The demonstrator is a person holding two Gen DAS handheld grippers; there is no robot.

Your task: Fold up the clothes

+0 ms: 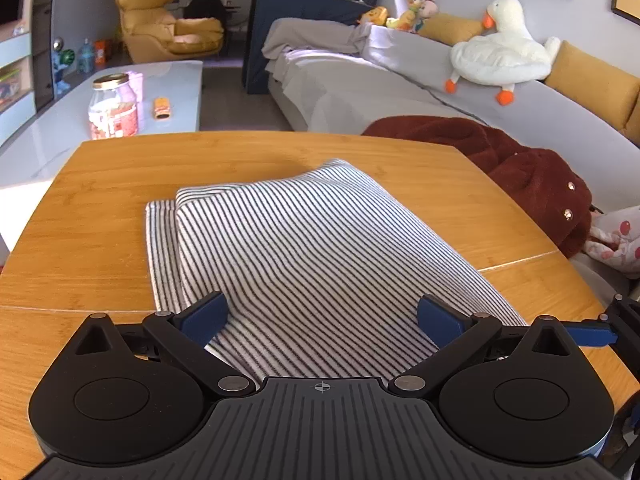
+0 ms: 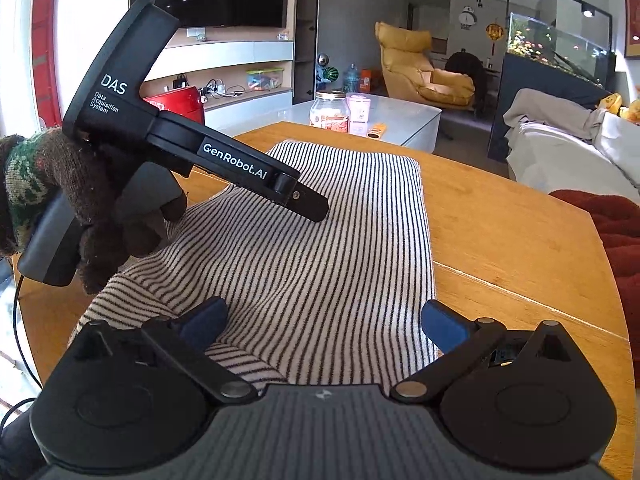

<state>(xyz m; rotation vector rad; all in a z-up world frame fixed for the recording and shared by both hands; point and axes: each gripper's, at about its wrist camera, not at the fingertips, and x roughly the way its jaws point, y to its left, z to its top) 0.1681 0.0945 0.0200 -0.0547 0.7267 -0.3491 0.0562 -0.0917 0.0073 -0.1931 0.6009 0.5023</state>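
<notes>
A black-and-white striped garment (image 1: 304, 248) lies folded into a long block on the wooden table (image 1: 100, 184). My left gripper (image 1: 322, 318) hovers open over its near end, blue pads spread wide with only cloth beneath them. In the right wrist view the same striped garment (image 2: 320, 248) runs away from me. My right gripper (image 2: 322, 320) is open above its near edge. The left gripper (image 2: 308, 202) shows there from the side, held by a gloved hand (image 2: 100, 216), its fingers low over the garment's left part.
A dark red fleece coat (image 1: 520, 172) hangs off the table's right side, beside a spotted cloth (image 1: 616, 240). A grey sofa (image 1: 400, 80) with a plush duck (image 1: 500, 52) stands behind. A white coffee table (image 1: 168, 92) with a jar (image 1: 114, 108) lies far left.
</notes>
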